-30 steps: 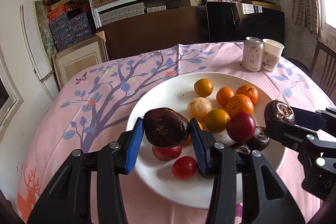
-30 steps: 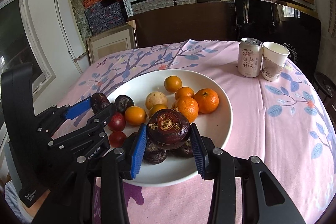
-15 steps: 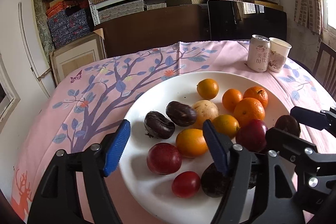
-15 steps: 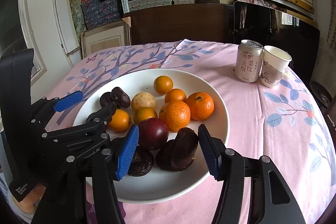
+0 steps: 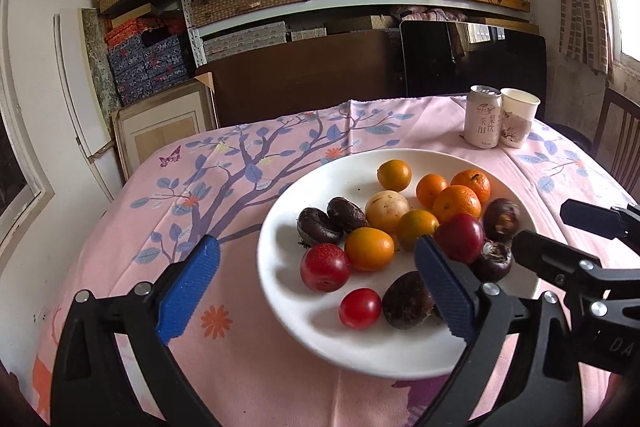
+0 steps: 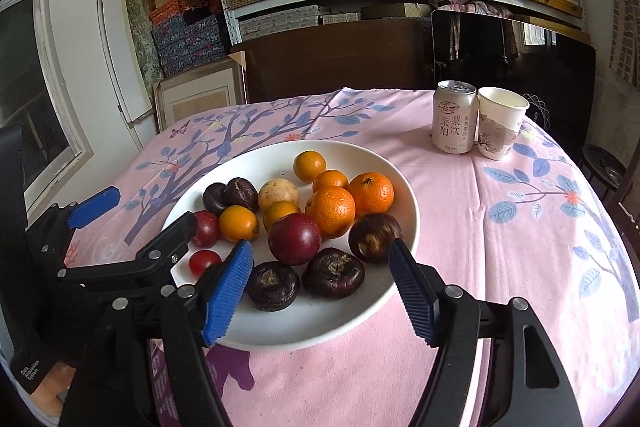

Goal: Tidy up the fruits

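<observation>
Both grippers have let go since the earlier frame: each then clamped a dark chestnut over the plate, and their jaws have just been opening. The left gripper now gapes about as wide as it goes, holding nothing; the right gripper stands roughly half open, also empty, pads clear of the fruit.

Nearest, two dark chestnuts lie on the front of the plate between the right jaws. A third sits by the right rim — round and, I judge, liable to roll toward the edge if a fingertip nudges it. The left gripper's right finger hangs over the plate, close to another chestnut and a cherry tomato; a careless sweep could knock them. Behind lie the plums, kumquats and oranges, packed touching, so one push may scatter several.

Farther back, a can and paper cup stand side by side on the tablecloth. The can carries Chinese writing — 莱阳 and 梨饮. The left gripper's body reads "Data", then a blurred word, then "System".
</observation>
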A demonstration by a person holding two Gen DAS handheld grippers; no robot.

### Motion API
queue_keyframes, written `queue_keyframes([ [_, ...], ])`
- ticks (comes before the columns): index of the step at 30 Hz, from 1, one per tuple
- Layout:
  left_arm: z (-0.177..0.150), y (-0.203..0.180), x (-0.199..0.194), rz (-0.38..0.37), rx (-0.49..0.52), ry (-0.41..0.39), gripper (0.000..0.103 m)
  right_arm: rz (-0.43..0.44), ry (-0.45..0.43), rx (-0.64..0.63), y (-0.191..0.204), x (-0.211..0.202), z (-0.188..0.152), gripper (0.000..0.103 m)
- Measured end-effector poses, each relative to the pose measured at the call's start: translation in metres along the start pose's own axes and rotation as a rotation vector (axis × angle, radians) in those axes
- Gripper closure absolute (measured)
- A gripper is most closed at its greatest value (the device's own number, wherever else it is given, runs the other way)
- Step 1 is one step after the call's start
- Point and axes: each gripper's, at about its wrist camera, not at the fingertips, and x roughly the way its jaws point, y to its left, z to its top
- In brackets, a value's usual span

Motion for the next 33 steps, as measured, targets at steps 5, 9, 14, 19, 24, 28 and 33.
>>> queue_keyframes([
  [5,-0.014,0.006,-0.023,-0.019,-0.037,0.002,0.005,-0.012,-0.019,0.024,0.002,-0.021,-0.017,0.016],
  [9,-0.031,0.004,-0.042,0.010,-0.033,0.004,0.005,-0.090,-0.031,0.002,0.010,-0.039,-0.034,0.003],
  [14,-0.047,-0.001,-0.058,0.028,-0.008,0.024,0.005,-0.089,-0.003,0.006,0.009,-0.056,-0.053,0.003],
  [19,-0.055,-0.004,-0.075,0.054,0.001,-0.003,0.005,-0.048,0.015,-0.018,0.014,-0.063,-0.066,0.003],
  [24,-0.054,-0.002,-0.073,0.023,-0.011,0.017,0.005,-0.033,0.012,-0.013,0.014,-0.065,-0.064,0.003],
  [28,-0.055,-0.007,-0.073,0.015,0.008,0.021,0.005,-0.012,0.015,0.017,0.009,-0.066,-0.063,0.003],
  [33,-0.057,-0.013,-0.074,0.012,0.032,0.016,0.005,0.002,-0.011,0.050,0.004,-0.073,-0.061,0.003],
])
